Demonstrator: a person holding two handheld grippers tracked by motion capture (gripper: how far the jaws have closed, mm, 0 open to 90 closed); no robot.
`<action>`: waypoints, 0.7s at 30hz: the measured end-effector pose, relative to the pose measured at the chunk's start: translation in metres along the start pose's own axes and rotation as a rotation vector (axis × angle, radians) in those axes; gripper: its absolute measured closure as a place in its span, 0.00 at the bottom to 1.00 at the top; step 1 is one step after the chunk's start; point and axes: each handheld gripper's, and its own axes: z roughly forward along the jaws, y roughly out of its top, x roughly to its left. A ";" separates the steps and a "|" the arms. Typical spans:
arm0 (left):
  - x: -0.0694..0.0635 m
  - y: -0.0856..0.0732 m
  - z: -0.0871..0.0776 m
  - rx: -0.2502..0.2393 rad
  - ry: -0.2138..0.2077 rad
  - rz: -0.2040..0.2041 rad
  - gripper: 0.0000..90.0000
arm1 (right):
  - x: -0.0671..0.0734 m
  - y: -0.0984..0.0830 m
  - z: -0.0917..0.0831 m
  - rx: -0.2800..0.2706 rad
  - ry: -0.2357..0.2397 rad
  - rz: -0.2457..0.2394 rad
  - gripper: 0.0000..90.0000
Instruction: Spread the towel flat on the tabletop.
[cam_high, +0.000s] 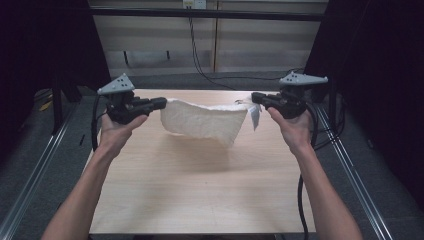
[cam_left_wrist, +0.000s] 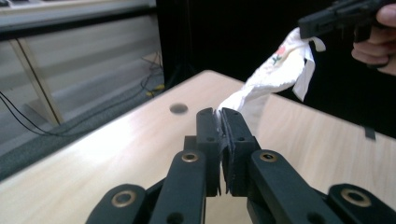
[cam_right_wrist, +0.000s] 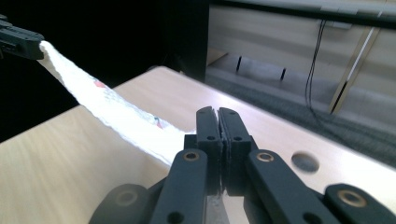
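High view: left gripper (cam_high: 161, 103) pinches one end of the white towel (cam_high: 202, 121), which hangs stretched in the air above the wooden table (cam_high: 200, 190), and right gripper (cam_high: 256, 97) pinches the other end, both jaws pressed tight on cloth.

Pale wooden table (cam_high: 200, 190), a round hole (cam_right_wrist: 304, 162) near its edge.

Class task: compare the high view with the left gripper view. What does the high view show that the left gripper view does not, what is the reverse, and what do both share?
High view: both forearms, the whole white cloth sagging above the table, and the left gripper from outside.

Left gripper view: a small red flower print on the cloth and a round hole in the tabletop.

Both: the cloth stretched between the two shut grippers, including the right gripper.
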 end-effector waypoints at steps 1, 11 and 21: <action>-0.002 -0.007 0.001 0.008 -0.009 -0.006 0.97 | -0.001 -0.008 -0.001 0.005 0.004 0.007 0.98; -0.021 -0.051 -0.009 0.050 -0.064 -0.018 0.97 | 0.012 -0.065 -0.003 0.065 0.076 0.047 0.97; -0.046 -0.104 -0.013 0.140 -0.127 -0.031 0.96 | 0.038 -0.121 -0.018 0.142 0.119 0.056 0.97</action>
